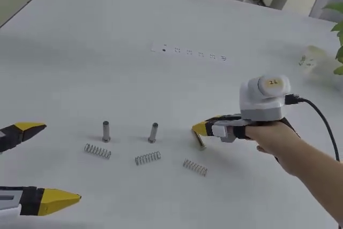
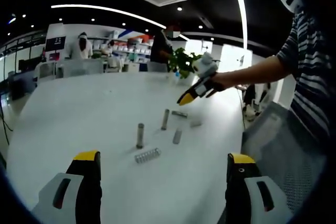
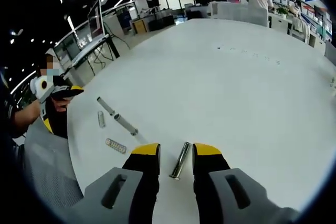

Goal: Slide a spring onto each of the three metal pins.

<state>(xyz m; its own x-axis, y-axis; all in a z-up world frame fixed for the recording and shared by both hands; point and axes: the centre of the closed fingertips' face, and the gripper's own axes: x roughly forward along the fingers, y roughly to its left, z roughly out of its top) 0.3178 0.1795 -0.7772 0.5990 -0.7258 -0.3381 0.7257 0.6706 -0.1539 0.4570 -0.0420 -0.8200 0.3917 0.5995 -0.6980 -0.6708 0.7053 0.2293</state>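
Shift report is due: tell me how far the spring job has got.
Done: nothing; left spring, middle spring and right spring lie on the table. Left pin and middle pin stand bare. In hand: right tool straddles the tilted third pin; grip unclear. Left tool open. Remaining: all three springs.

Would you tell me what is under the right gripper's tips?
A metal pin sits between the right gripper's tips. In the head view they cover its upper end; whether they grip it is unclear.

The left pin [image 1: 105, 131] and middle pin [image 1: 153, 132] stand upright, third pin [image 1: 199, 140] lies flat, three springs [image 1: 148, 158] lie loose before them.
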